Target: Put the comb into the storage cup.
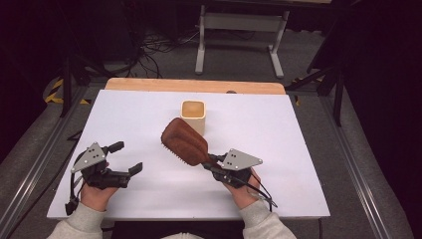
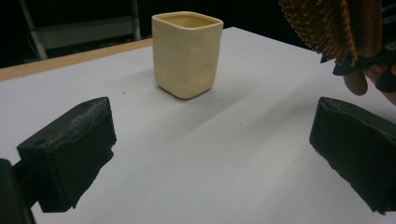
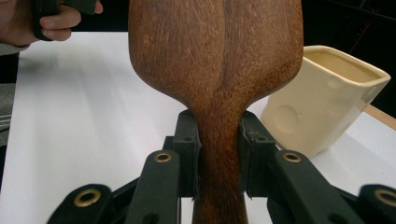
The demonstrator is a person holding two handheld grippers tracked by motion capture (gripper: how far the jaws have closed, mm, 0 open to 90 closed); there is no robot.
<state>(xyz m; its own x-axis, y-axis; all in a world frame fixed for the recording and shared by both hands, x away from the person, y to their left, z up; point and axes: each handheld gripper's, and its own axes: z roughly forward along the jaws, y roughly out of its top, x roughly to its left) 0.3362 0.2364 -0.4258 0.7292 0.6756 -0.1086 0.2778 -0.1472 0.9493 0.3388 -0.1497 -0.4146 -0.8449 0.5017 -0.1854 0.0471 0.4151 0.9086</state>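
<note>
At the left of the high view, the person's left hand [image 1: 94, 191] is holding the left gripper [image 1: 125, 158] low over the white table [image 1: 149, 199], near its front edge. Its two black jaws are standing well apart with nothing between them; in the left gripper view they are framing bare table, with the cup [image 2: 187, 53] farther off between them.

Toward the middle, a cream cup [image 1: 193, 115] with a squarish rim and dimpled sides is sitting upright on the table, closer to the far edge.

Just in front of the cup, a wooden hairbrush [image 1: 184, 141] is being held above the table, its head tilted up and pointing toward the far left, bristles facing down and left. In the high view its head is overlapping the cup's lower front; whether the two are touching cannot be told.

To the right, the right hand [image 1: 244, 191] is gripping the right gripper [image 1: 211, 162], whose jaws are clamped on the narrow neck of the hairbrush [image 3: 217, 70], one on each side, as the right gripper view is showing. The cup [image 3: 322, 100] is standing just right of the brush there.
</note>
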